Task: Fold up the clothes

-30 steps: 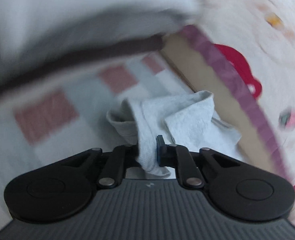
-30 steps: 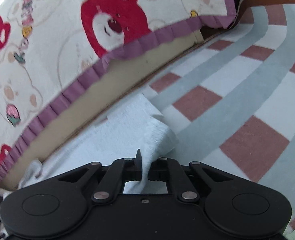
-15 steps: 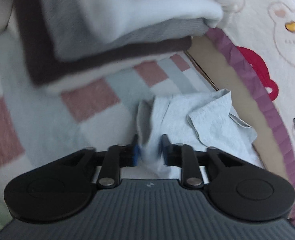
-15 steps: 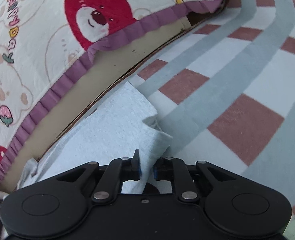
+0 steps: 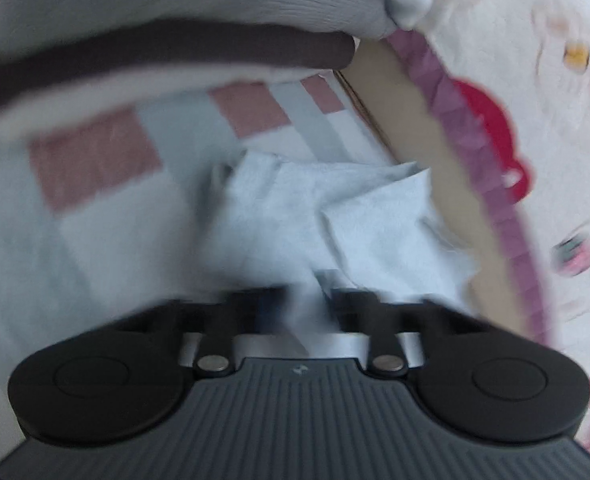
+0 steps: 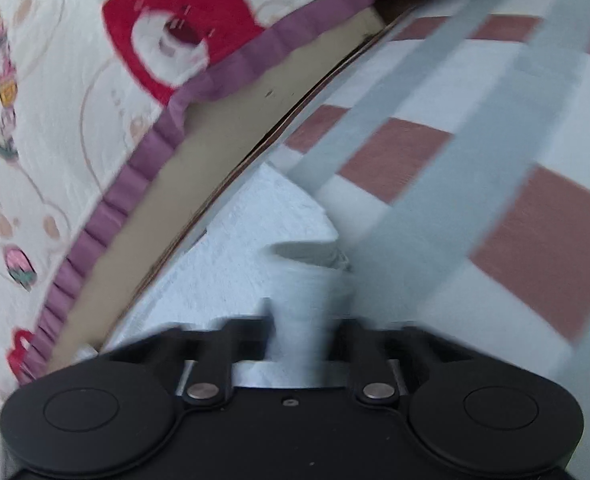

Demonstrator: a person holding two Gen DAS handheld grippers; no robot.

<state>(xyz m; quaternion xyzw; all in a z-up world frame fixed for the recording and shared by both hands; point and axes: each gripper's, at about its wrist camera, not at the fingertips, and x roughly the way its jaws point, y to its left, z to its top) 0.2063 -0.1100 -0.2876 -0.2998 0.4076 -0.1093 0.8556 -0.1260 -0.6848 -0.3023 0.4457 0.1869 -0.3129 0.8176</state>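
A pale blue-grey garment lies crumpled on the checked rug, against the bed's tan side panel. My left gripper is low over its near edge. The jaws stand apart with the silver rail showing, and loose cloth lies between them; the view is blurred. In the right wrist view the same garment spreads flat along the bed base. A raised fold of it stands between the parted fingers of my right gripper, which is open.
A stack of folded clothes, white, grey and dark brown, sits on the rug just beyond the garment. The bed cover, with red bears and a purple frill, borders the left of the right wrist view. Checked rug stretches away to the right.
Both grippers have widened their jaws, the right one clearly, and the cloth now sits slack between the fingers. The garment has sunk onto the rug. Both views have shifted slightly.
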